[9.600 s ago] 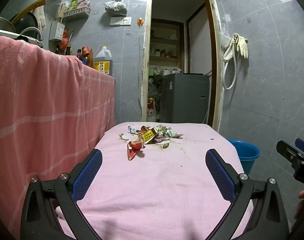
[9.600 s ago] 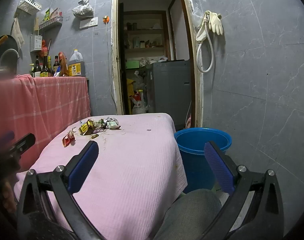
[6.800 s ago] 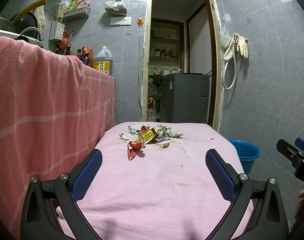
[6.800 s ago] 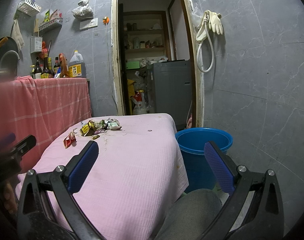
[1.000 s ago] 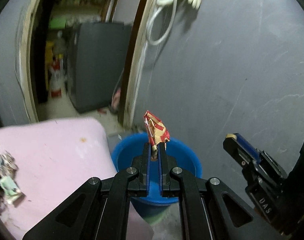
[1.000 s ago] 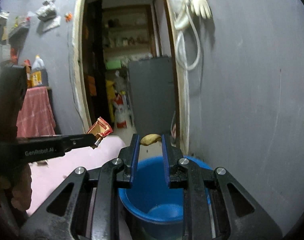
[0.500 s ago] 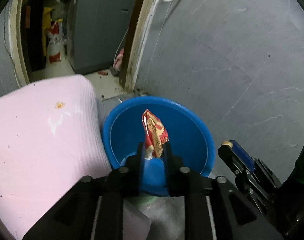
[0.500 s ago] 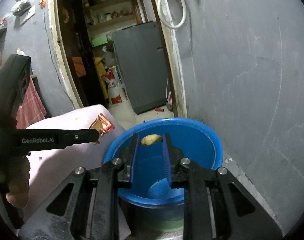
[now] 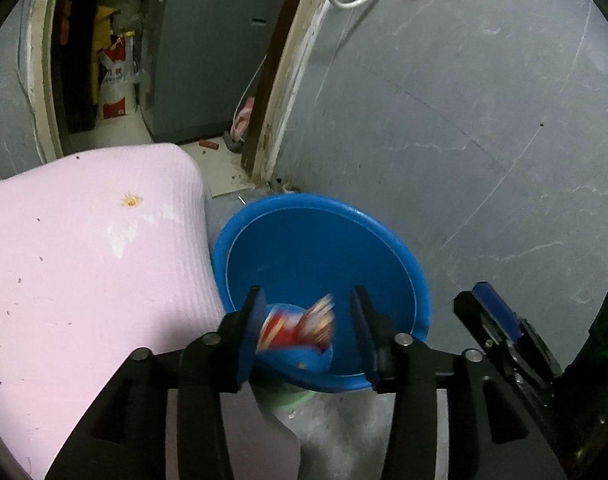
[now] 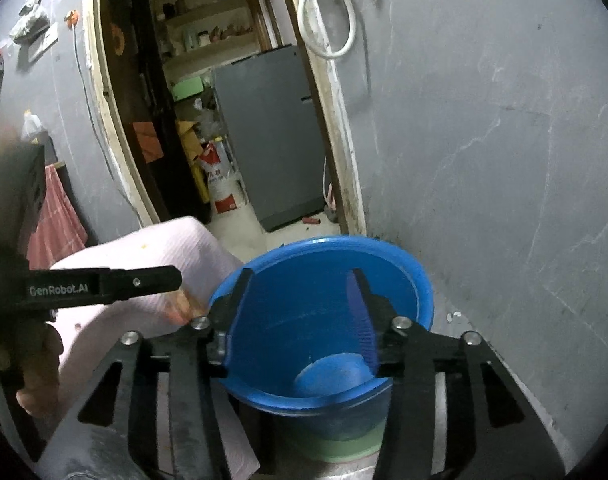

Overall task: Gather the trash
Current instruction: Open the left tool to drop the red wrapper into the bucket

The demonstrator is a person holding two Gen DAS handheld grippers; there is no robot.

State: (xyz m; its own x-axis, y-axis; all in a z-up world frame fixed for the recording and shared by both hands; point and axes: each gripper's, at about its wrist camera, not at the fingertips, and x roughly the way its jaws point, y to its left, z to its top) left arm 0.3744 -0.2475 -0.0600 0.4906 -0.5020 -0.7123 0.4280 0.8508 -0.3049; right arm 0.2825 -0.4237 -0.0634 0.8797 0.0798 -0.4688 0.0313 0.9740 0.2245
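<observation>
Both tongs were opening over the blue bucket (image 9: 384,236): the left tongs (image 9: 304,328) had the red wrapper (image 9: 295,326) loose between them, the right tongs (image 10: 299,316) empty. A light wrapper might flutter past the rim.

Over the blue bucket (image 9: 384,248), the left tongs (image 9: 304,328) are opening; a blurred red wrapper (image 9: 295,328) sits loose between the pads. The pink-covered tabletop (image 9: 83,260) lies beside the bucket.
</observation>
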